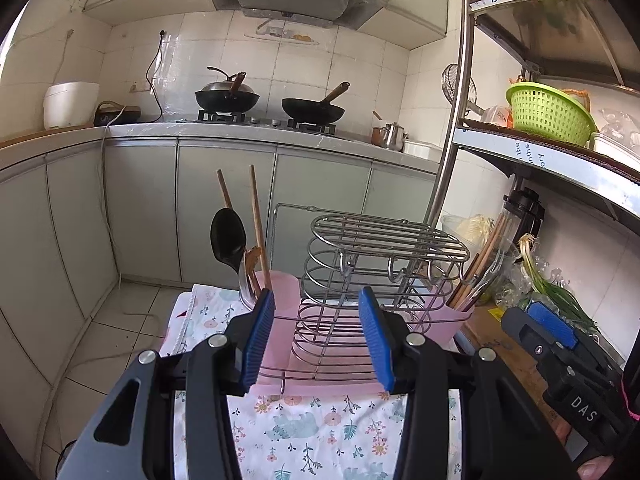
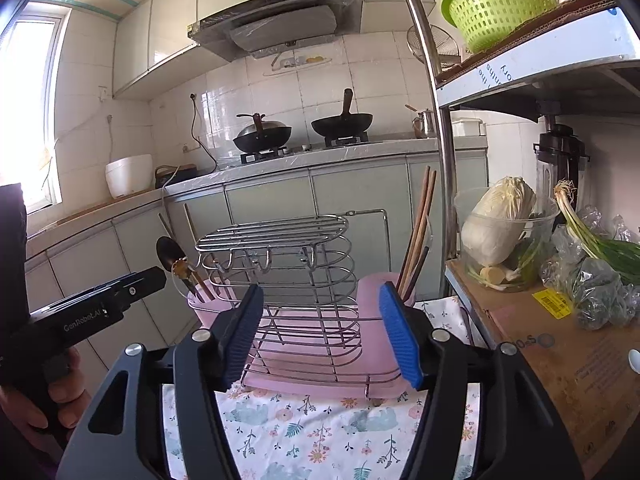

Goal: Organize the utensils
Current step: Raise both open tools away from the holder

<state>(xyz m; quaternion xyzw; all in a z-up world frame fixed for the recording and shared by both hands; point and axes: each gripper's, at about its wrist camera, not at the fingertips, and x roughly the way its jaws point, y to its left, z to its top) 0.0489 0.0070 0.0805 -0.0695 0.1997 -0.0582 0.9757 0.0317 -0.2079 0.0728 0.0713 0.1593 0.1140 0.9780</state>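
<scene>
A wire rack (image 1: 384, 248) (image 2: 280, 256) stands on a pink tray (image 1: 320, 388) (image 2: 304, 384) laid over a floral cloth (image 1: 312, 432). The pink cup (image 1: 284, 288) (image 2: 208, 312) on the tray's left holds a black spoon (image 1: 228, 236) (image 2: 168, 252), wooden chopsticks (image 1: 256, 208) and a metal utensil. Another pink cup (image 1: 460, 316) (image 2: 372, 284) on the right holds more chopsticks (image 2: 420, 224). My left gripper (image 1: 317, 294) is open in front of the rack, with nothing between its pads. My right gripper (image 2: 320, 290) is open too, just short of the tray.
A steel shelf post (image 2: 444, 184) rises just right of the tray. The cardboard-covered shelf (image 2: 560, 344) carries a tub with cabbage (image 2: 500, 220), scallions (image 2: 592, 236) and a blender (image 2: 560, 160). A green basket (image 1: 548, 112) sits above. Woks (image 1: 228, 98) stand on the far stove.
</scene>
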